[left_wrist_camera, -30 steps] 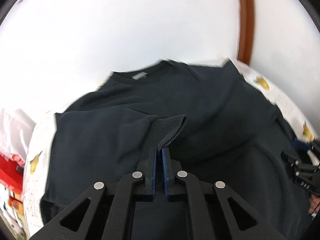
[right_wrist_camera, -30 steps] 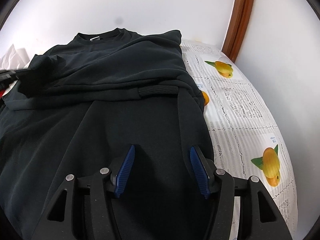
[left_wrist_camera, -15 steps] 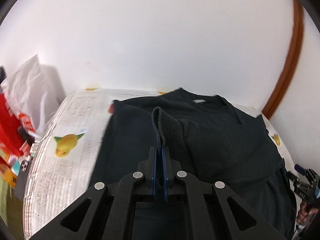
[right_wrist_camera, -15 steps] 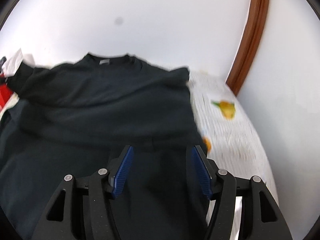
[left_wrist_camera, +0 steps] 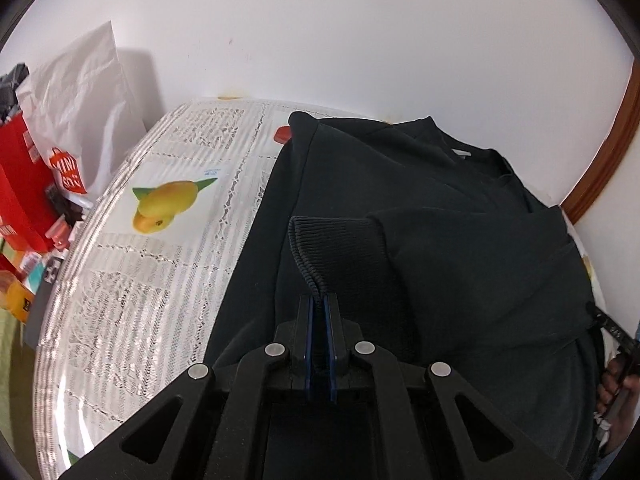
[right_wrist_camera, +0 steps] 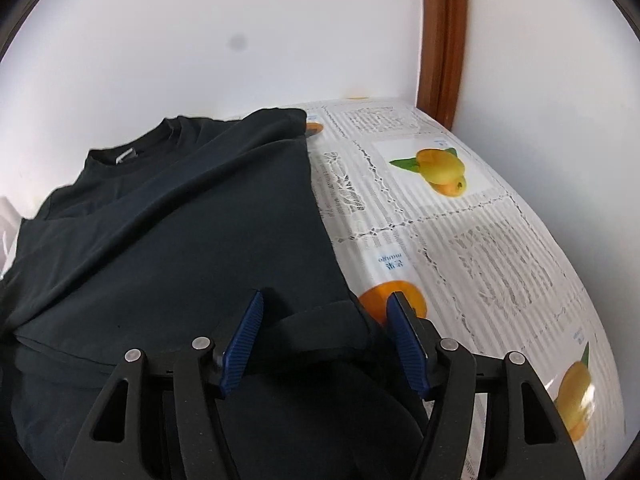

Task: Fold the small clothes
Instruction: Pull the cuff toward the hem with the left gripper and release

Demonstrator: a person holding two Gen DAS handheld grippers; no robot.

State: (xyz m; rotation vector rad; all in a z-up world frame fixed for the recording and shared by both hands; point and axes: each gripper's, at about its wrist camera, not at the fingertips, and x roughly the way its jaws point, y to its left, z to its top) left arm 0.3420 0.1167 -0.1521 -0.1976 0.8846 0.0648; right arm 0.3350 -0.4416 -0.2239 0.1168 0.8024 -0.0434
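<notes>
The worktop (right_wrist_camera: pixel 500 240) is covered by a fruit-printed cloth (left_wrist_camera: pixel 168 264); a black sweatshirt (right_wrist_camera: pixel 192 232) is spread on it, ahead of the right tool (right_wrist_camera: pixel 324 340).

Sweatshirt (left_wrist_camera: pixel 460 240) spread on the tablecloth (left_wrist_camera: pixel 160 280), filling centre and right of the left wrist frame, collar toward the wall (left_wrist_camera: pixel 320 32) at top; ribbed cuff (left_wrist_camera: pixel 332 248) lies on it at centre, above the left gripper (left_wrist_camera: pixel 320 312). Paper bag (left_wrist_camera: pixel 80 92) and boxes (left_wrist_camera: pixel 20 184), apparently off the table, at upper left. In the right wrist frame, sweatshirt left, tablecloth right, wooden trim (right_wrist_camera: pixel 442 40) upper right, right gripper (right_wrist_camera: pixel 324 340) bottom centre.
</notes>
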